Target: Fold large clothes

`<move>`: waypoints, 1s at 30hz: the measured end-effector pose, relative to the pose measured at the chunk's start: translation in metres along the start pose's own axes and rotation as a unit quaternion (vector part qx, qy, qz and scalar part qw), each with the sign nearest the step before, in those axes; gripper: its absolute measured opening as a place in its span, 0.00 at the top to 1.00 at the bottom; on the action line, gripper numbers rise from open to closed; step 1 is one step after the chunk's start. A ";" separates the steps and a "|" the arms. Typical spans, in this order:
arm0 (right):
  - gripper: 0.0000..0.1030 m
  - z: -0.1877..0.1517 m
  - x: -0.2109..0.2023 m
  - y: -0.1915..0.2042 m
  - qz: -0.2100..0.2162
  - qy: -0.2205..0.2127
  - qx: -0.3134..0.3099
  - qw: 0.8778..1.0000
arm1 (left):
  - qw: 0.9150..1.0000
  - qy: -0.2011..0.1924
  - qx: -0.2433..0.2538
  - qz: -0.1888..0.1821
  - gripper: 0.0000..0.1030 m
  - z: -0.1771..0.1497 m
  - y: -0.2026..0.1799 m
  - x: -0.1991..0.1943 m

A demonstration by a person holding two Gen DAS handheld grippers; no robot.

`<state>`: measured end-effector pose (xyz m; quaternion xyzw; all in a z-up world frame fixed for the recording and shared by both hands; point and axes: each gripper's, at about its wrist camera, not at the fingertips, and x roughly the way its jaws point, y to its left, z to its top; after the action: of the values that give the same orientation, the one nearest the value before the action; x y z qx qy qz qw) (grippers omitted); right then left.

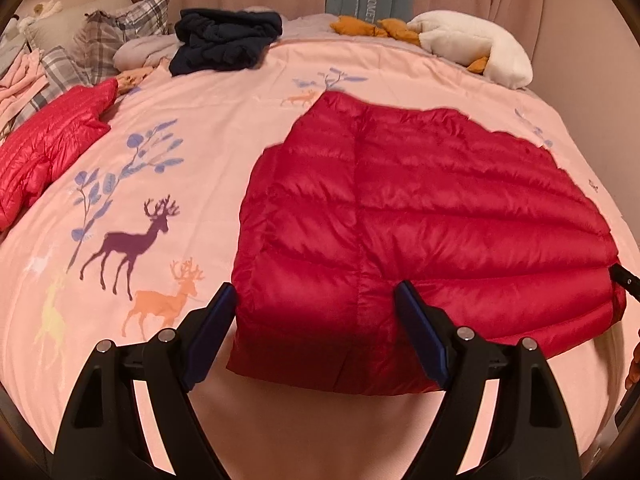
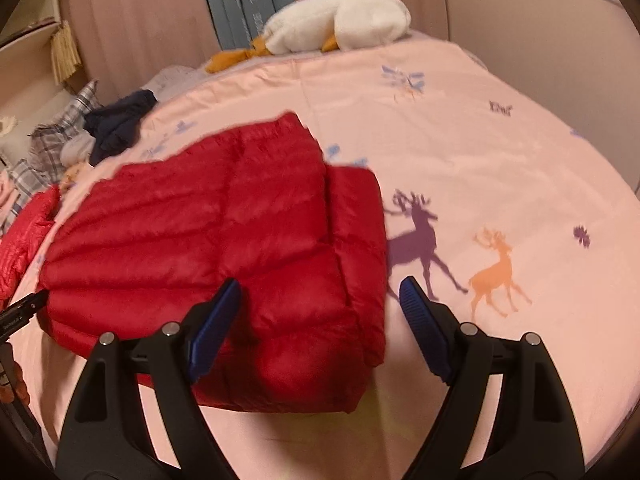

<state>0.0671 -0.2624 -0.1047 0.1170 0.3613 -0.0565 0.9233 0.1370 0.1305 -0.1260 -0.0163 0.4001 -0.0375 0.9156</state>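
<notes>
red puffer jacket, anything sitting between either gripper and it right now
Nothing visible does. The left gripper and right gripper both hover open over the near edge of the red puffer jacket, with only bare pink bedspread around it. The navy clothes lie well beyond it.

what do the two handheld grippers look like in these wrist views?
Both look identical. The left gripper and right gripper each have two black moulded fingers with triangular cut-outs and round silver pivot pins. The tips carry dark blue pads, visibly ribbed in the right wrist view. No cables or sleeves show. Small white lettering on the left gripper's body at the right view's edge is unreadable.
</notes>
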 end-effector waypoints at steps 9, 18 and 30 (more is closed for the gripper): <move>0.20 -0.001 0.018 0.001 -0.020 0.044 0.002 0.999 | 1.000 0.021 0.016 0.014 0.20 0.006 -0.009 0.013; 0.19 -0.005 -0.006 0.021 -0.021 0.023 -0.040 0.999 | 1.000 0.001 0.028 0.010 0.20 0.003 -0.015 -0.011; 0.19 -0.020 -0.006 0.023 -0.021 0.040 -0.048 0.998 | 0.999 0.007 0.043 0.014 0.20 -0.009 -0.019 -0.012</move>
<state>0.0536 -0.2344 -0.1111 0.0676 0.4026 -0.0534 0.9113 0.1211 0.1120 -0.1227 0.0286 0.4048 -0.0419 0.9130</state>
